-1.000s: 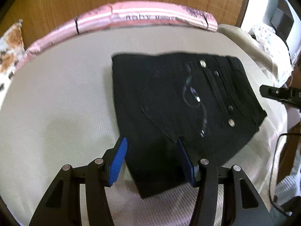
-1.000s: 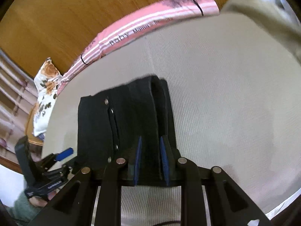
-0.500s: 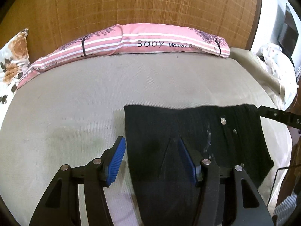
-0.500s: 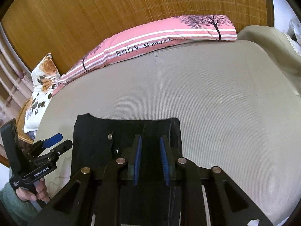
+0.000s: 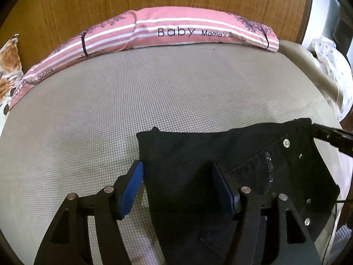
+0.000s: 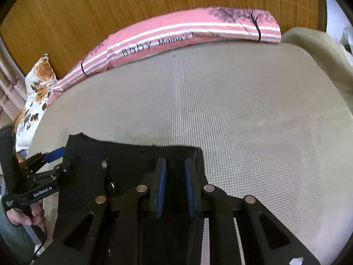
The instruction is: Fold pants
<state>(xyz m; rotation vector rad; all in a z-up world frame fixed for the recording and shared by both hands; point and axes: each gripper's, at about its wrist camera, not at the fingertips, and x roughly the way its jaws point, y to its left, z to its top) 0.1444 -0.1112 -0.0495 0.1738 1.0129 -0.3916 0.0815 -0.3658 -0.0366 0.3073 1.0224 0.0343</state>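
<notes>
- The black denim pants (image 5: 231, 165), with metal rivets and a stitched back pocket, lie as a compact folded rectangle on the beige woven mattress (image 5: 154, 92), near its front edge and well apart from the long pink striped pillow (image 5: 176, 33) along the wooden headboard.
- The left gripper (image 5: 178, 185) stands released: its blue-padded jaws have just been opening, and they straddle the left edge of the folded pants without pressing on it.
- The right gripper (image 6: 174, 185) is at the pants' right end. Its jaws stand narrow and have just been closing, with dark cloth between the blue pads; whether the pads actually pinch that cloth I cannot tell.
- In the right wrist view, a person's hand (image 6: 24, 214) holds the left tool's handle at the bed's edge.
- My judgement: the folding looks mostly done, since the bundle is short and layered with a fairly straight far edge. What seems left is letting go on the right side, smoothing, or perhaps one last fold.
</notes>
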